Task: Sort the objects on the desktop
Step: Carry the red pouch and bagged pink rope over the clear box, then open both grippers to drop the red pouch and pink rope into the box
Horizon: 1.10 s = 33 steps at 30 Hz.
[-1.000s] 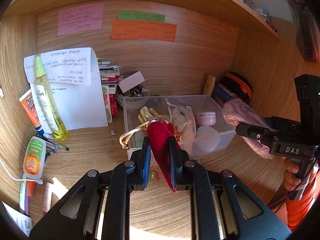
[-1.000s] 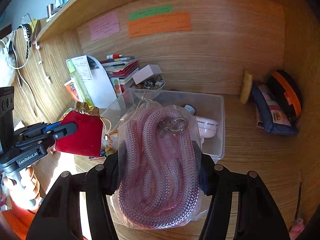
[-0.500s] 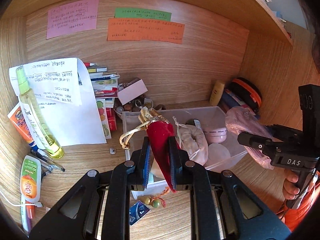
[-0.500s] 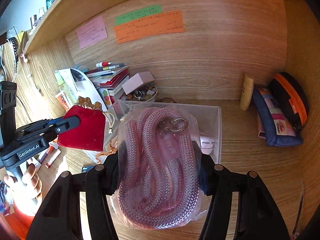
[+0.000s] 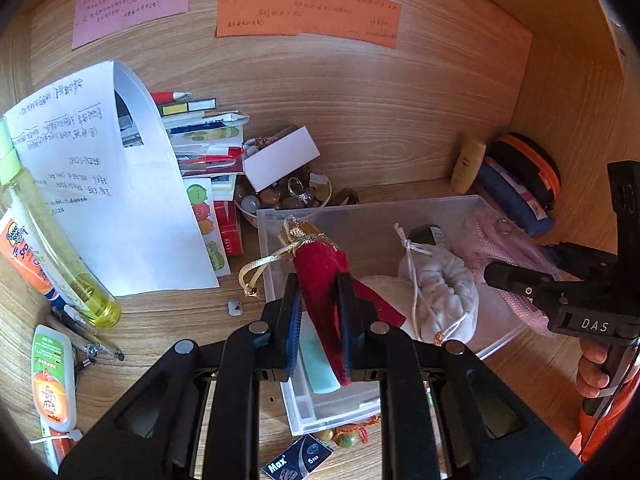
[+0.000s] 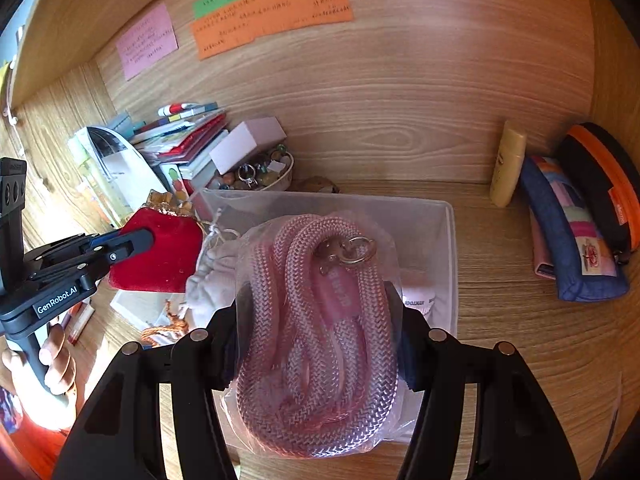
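Warm, bright daylight, sharp focus, heavy fisheye bending, dark vignetted corners, sunlit patches below.

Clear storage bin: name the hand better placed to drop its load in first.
Probably right. The right gripper holds the bagged pink rope squarely over the clear bin; the left gripper holds its red pouch at the bin's left wall.

Three paper notes (image 5: 132, 0) on the back wall, two drawstring pouches (image 5: 320, 276), one clear bin (image 5: 360, 216), one bagged rope (image 6: 316, 340).
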{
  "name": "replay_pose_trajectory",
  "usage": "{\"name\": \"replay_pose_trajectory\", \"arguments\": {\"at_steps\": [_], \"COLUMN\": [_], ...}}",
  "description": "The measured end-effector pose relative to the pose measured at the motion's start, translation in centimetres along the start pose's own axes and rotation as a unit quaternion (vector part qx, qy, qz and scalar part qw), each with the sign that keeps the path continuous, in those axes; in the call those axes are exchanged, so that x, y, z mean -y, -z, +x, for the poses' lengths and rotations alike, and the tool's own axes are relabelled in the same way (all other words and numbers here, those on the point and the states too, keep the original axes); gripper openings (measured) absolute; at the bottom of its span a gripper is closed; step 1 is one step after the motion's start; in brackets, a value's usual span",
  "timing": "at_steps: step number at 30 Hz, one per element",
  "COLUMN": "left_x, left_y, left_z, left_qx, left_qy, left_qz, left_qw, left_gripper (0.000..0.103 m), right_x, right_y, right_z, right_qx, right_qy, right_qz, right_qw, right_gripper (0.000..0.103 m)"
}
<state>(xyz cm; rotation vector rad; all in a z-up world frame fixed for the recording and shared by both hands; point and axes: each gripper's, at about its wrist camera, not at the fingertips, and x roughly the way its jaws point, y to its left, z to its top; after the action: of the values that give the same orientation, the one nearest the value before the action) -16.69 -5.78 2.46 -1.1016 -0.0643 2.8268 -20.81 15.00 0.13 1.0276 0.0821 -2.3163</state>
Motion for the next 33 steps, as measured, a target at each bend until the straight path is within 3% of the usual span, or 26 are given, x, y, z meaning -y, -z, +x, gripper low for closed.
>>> {"name": "replay_pose_trajectory", "arguments": {"at_steps": [8, 16, 19, 24, 29, 33], "left_x": [-0.4, 0.8, 1.0, 1.1, 1.3, 2.0], "left_y": [0.5, 0.8, 0.9, 0.9, 0.8, 0.8], "left_z": [2.2, 2.3, 2.3, 2.1, 1.0, -0.1], "left_qx": [-0.026, -0.018, -0.018, -0.018, -0.005, 0.011], "left_qy": [-0.003, -0.021, -0.019, -0.014, -0.006, -0.006], "left_qz": [0.0, 0.028, 0.033, 0.037, 0.036, 0.045], "left_qw": [0.9997, 0.9992, 0.9991, 0.9991, 0.9993, 0.9989], "left_gripper": [0.016, 0.017, 0.026, 0.03, 0.055, 0.064], "right_x": [0.0, -0.5, -0.7, -0.6, -0.1, -0.3], "right_y": [-0.4, -0.3, -0.3, 0.0, 0.3, 0.4], "right_z": [2.1, 2.7, 2.8, 3.0, 2.8, 1.7], "right_qx": [-0.008, -0.008, -0.009, -0.018, -0.034, -0.029], "right_qy": [0.002, 0.006, 0.008, 0.012, 0.009, 0.009], "right_qz": [-0.01, -0.024, -0.027, -0.028, -0.019, -0.023], "right_qw": [1.0, 1.0, 1.0, 0.999, 0.999, 0.999], "right_gripper": [0.056, 0.057, 0.059, 0.059, 0.063, 0.066]}}
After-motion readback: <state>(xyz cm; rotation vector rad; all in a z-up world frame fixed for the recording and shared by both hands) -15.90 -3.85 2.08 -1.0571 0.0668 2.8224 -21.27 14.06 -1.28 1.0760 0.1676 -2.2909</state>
